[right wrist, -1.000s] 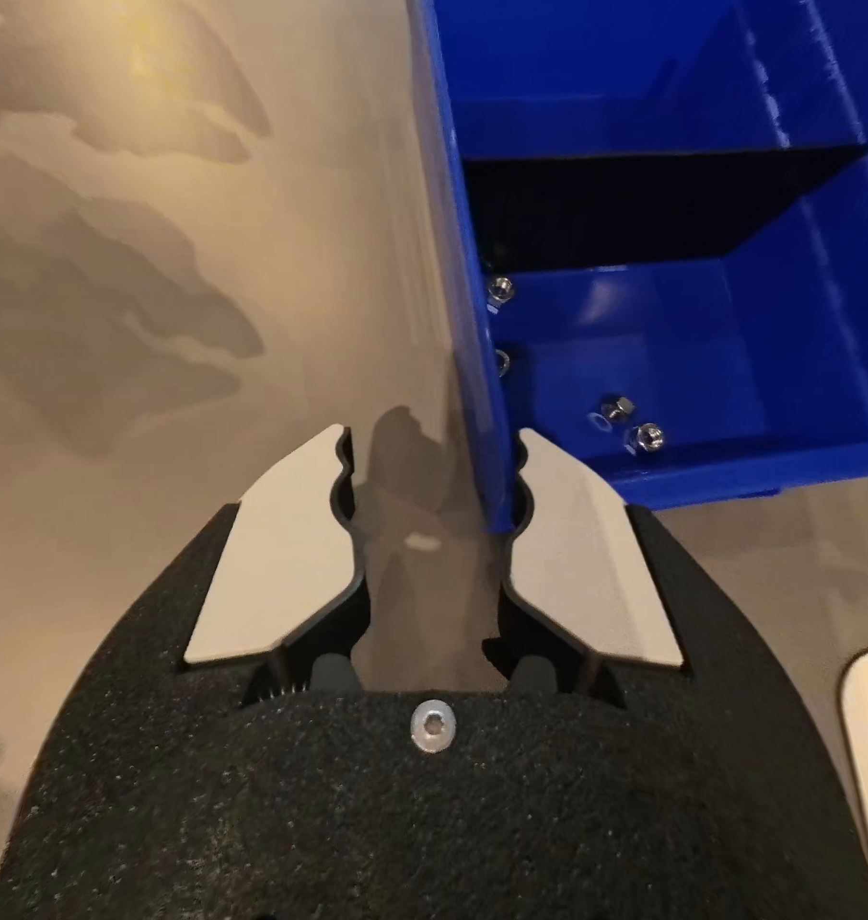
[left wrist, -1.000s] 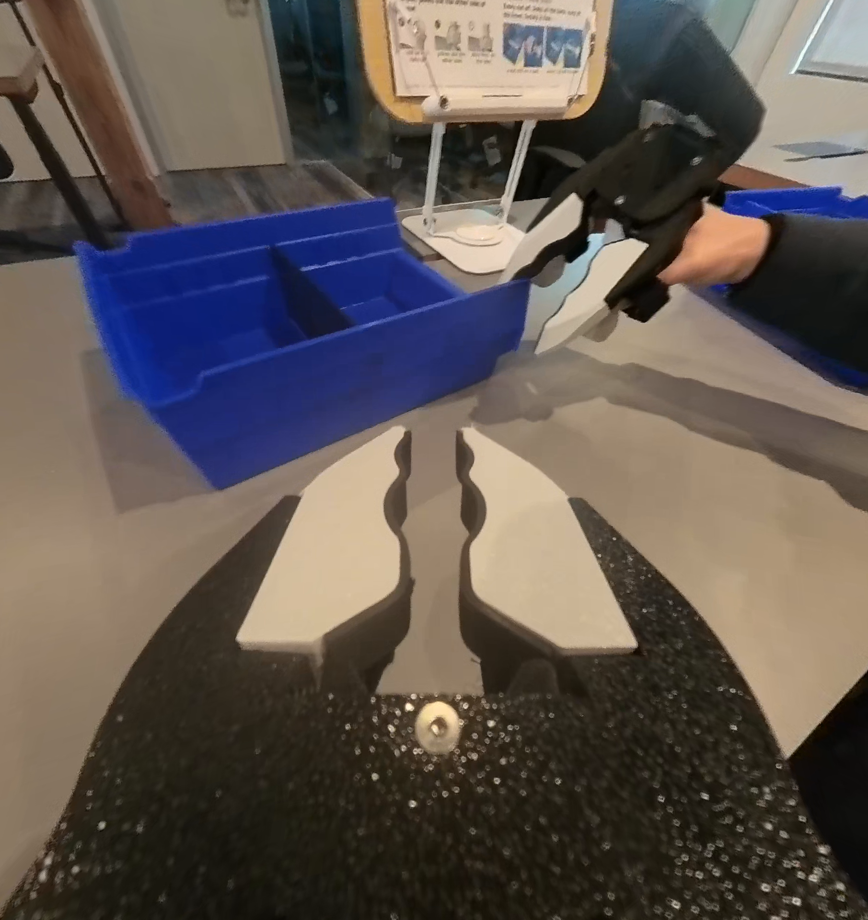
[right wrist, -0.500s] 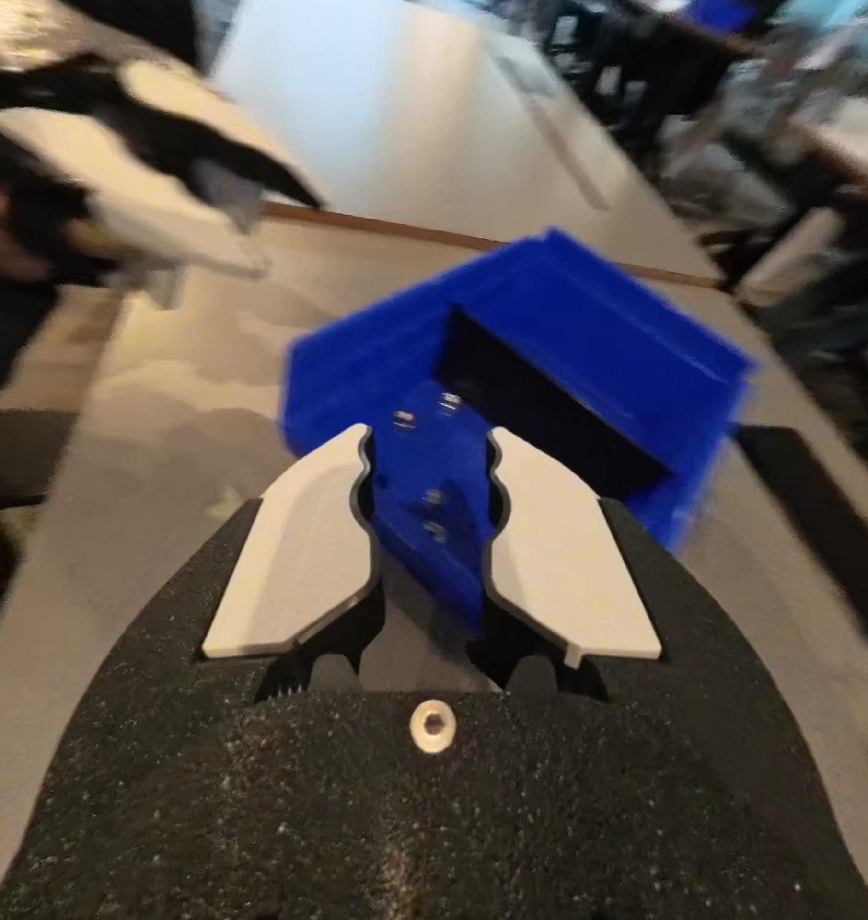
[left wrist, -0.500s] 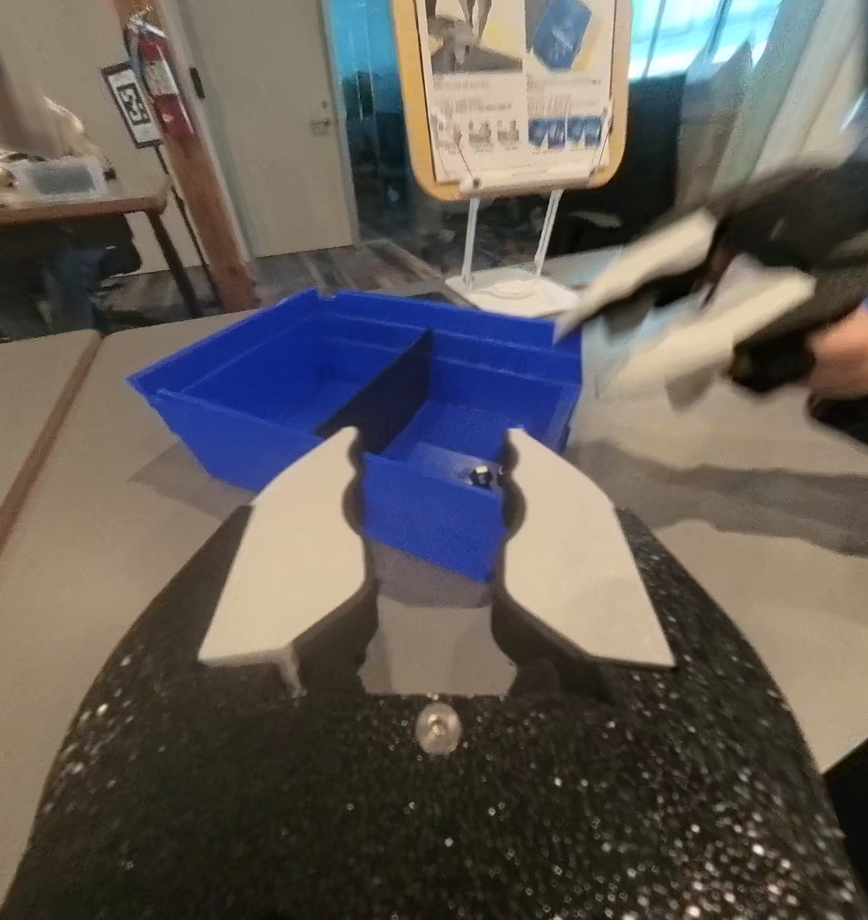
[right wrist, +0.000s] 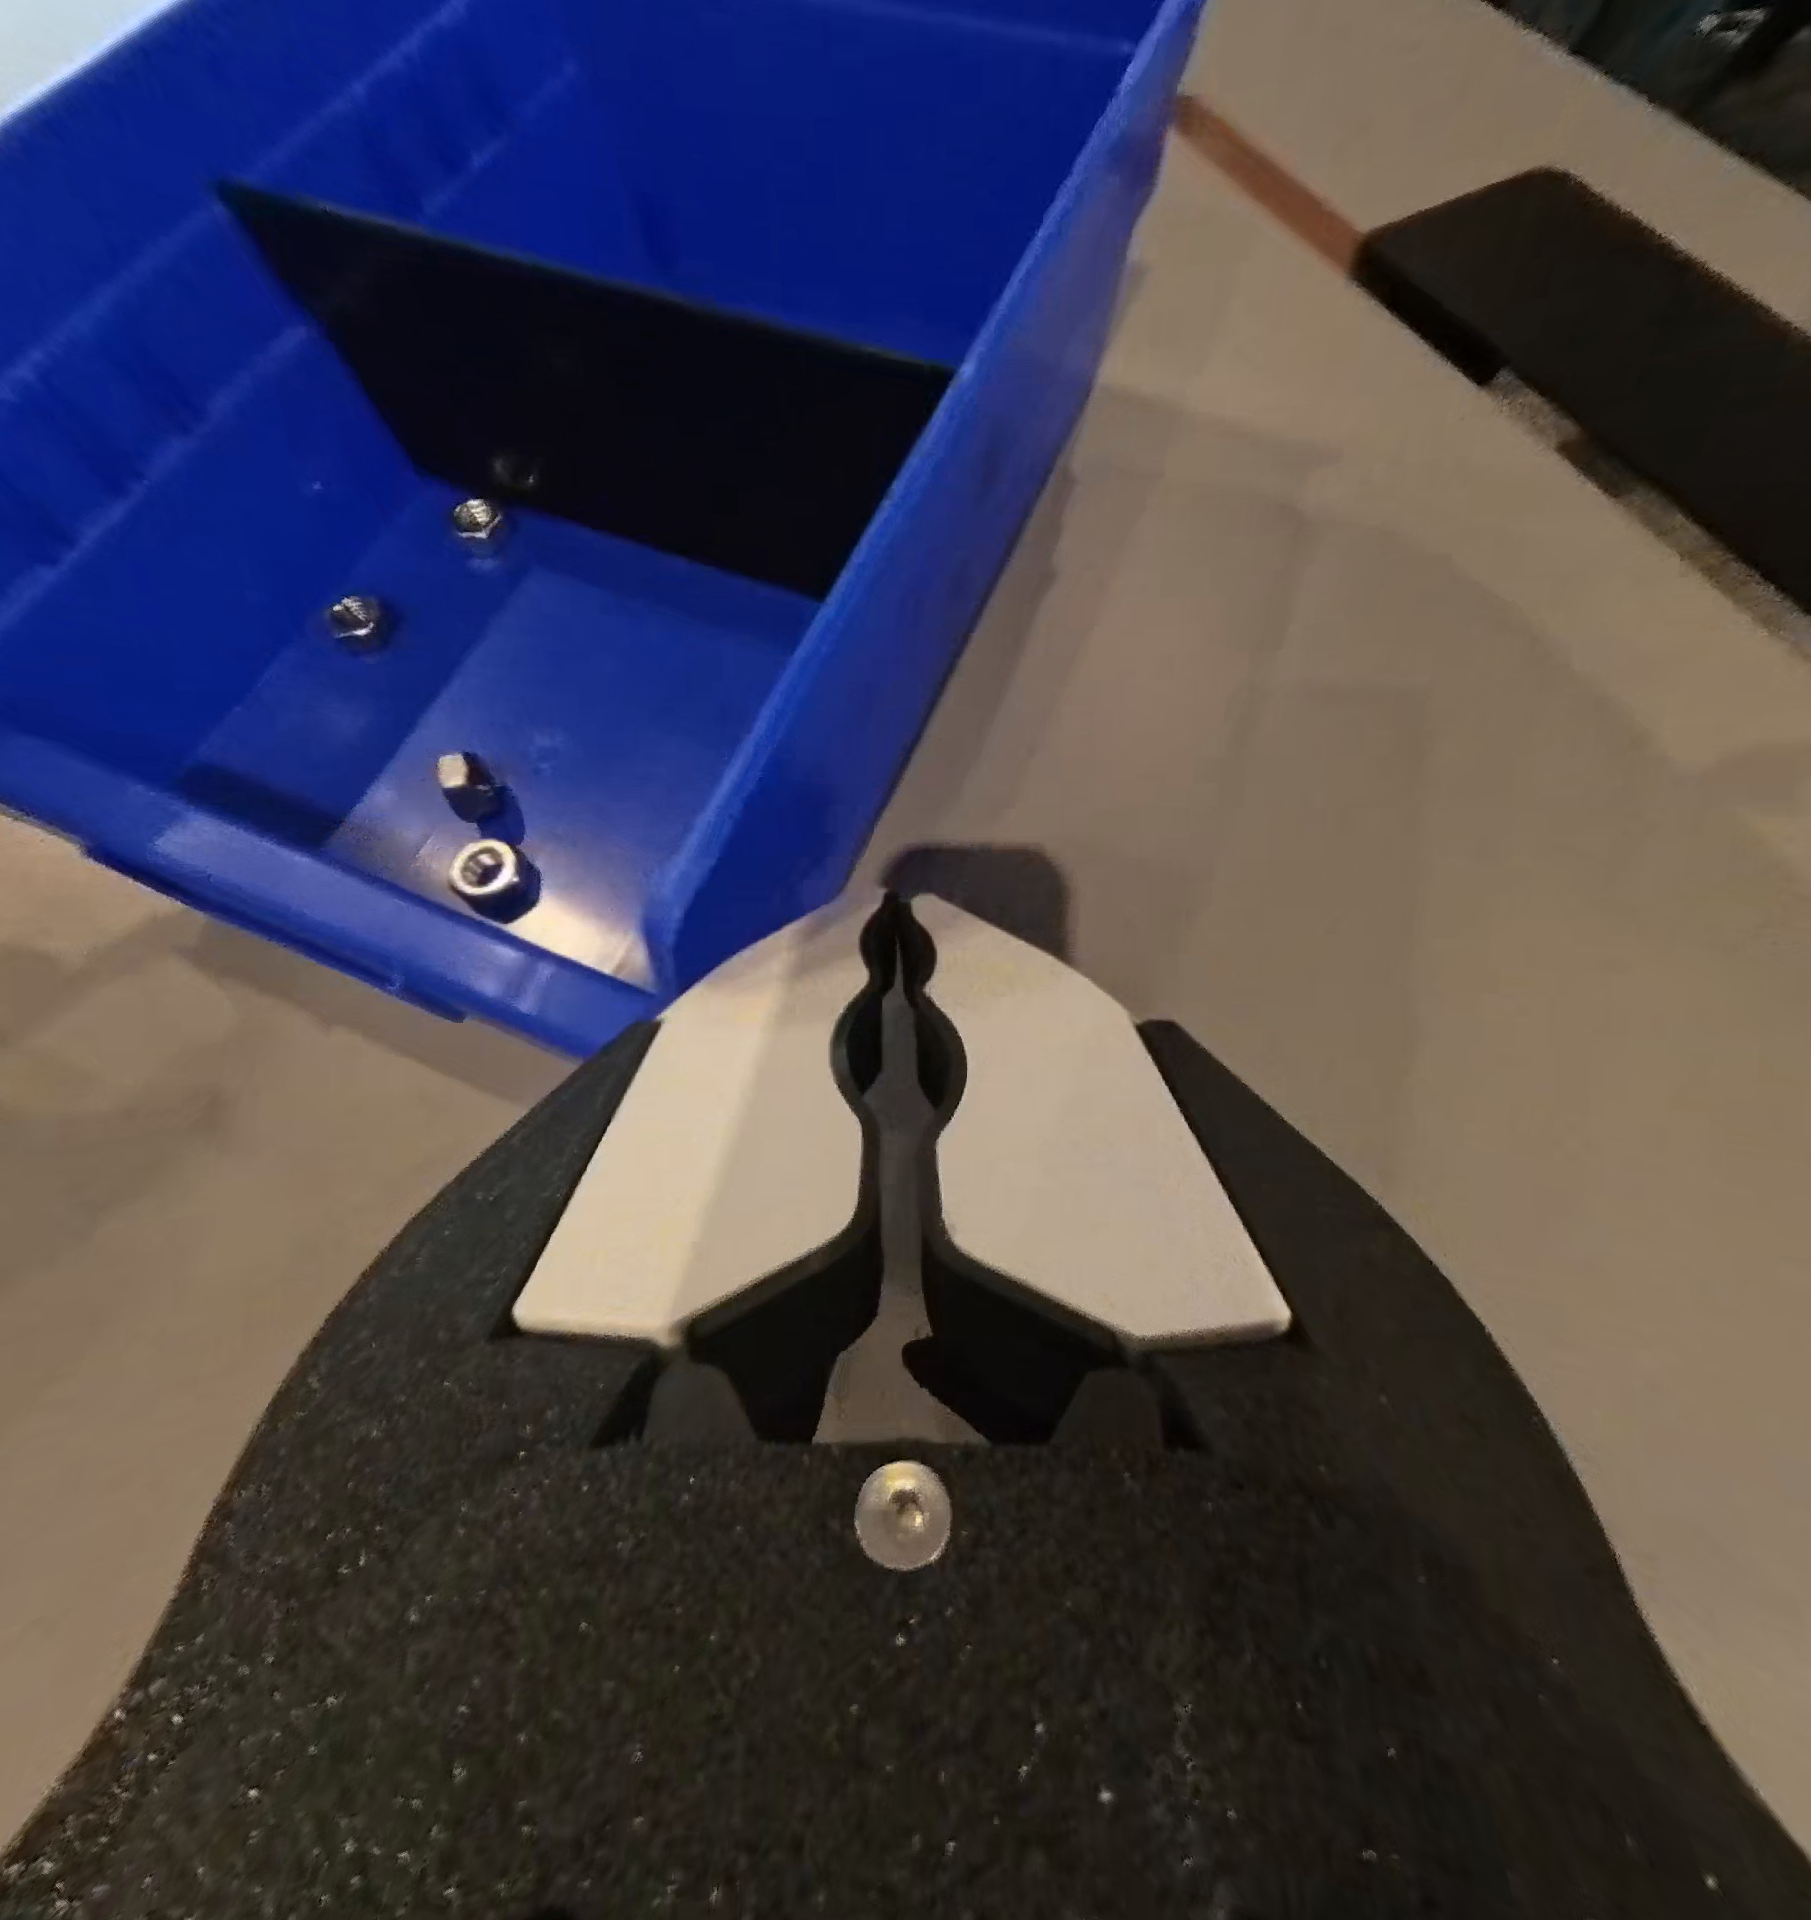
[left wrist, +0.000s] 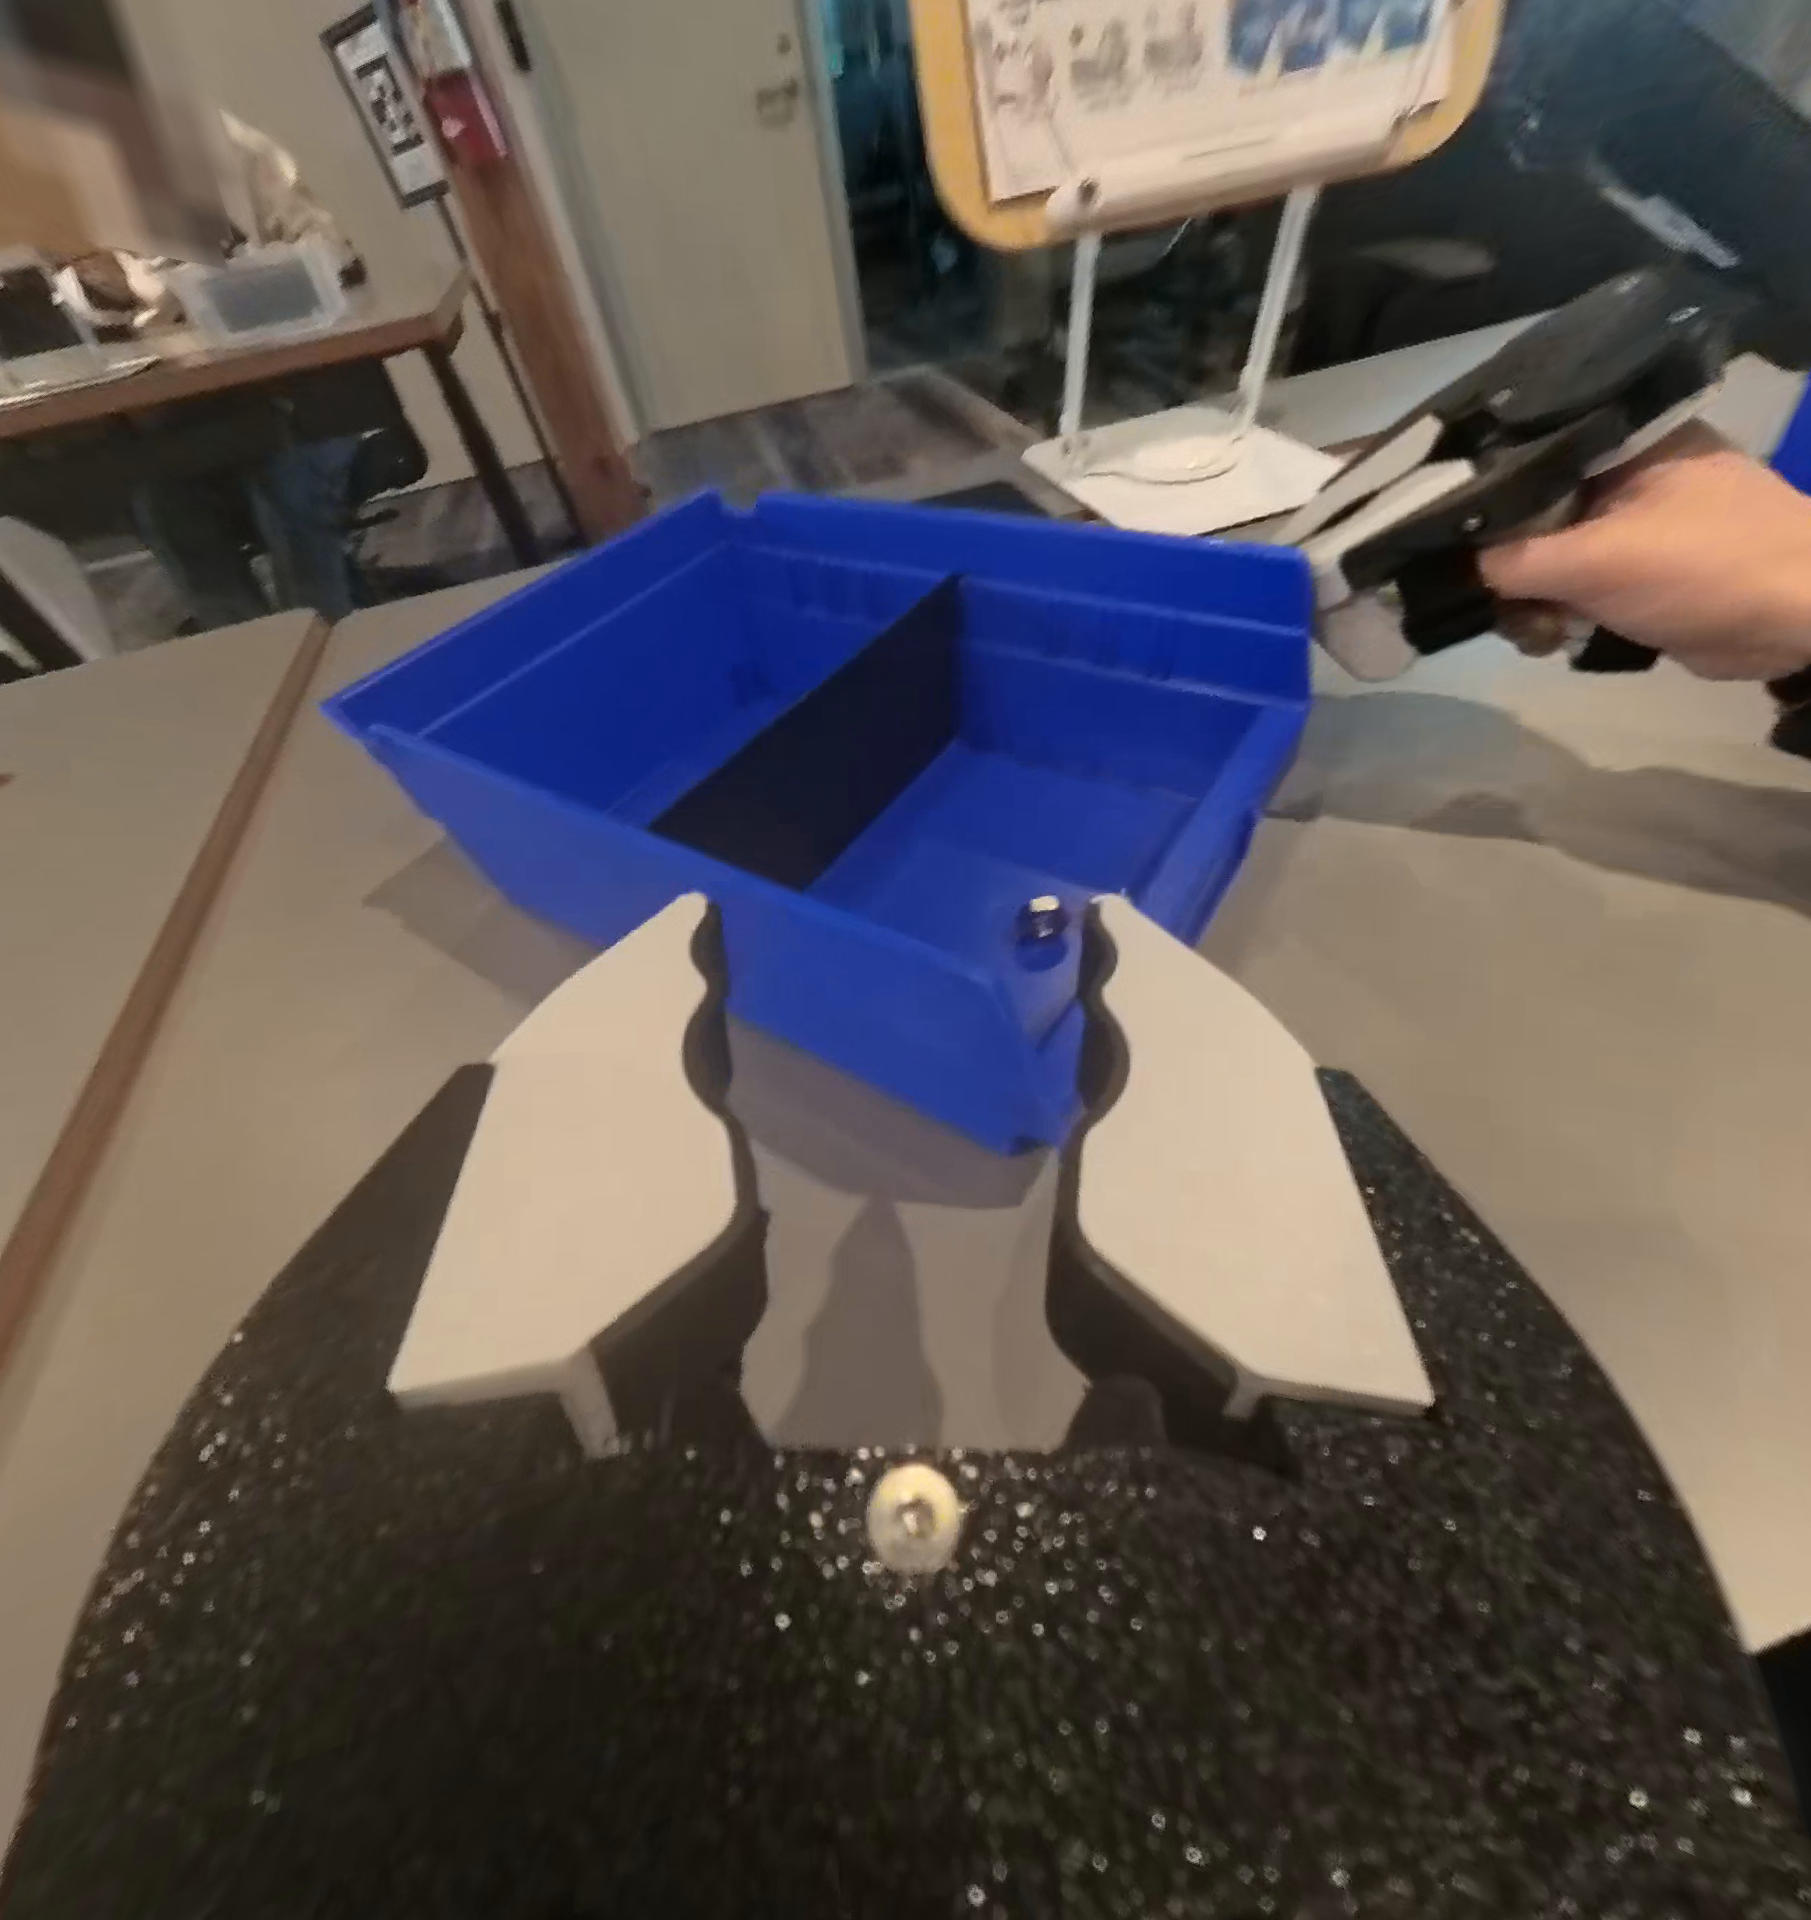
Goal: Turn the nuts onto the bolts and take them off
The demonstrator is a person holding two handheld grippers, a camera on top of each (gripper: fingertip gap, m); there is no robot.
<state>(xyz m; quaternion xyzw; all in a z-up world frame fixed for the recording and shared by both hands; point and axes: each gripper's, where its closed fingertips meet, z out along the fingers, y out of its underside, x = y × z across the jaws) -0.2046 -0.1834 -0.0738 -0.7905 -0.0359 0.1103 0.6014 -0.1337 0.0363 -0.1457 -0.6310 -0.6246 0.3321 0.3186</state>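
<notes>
Grey table (right wrist: 1400, 727): blue bin (right wrist: 880, 520), loose nuts (right wrist: 483, 868).

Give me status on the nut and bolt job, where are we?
Done: nothing visibly threaded. In hand: nothing; the left claw is open at the blue bin's near wall, the right claw is shut and empty beside it. Left: all of it; loose nuts lie in one compartment, and no bolt is clearly visible.

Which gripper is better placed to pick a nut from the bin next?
Left, probably. The left gripper is open and aimed into the blue bin, near a nut. The right gripper is shut, beside the bin's corner.
</notes>
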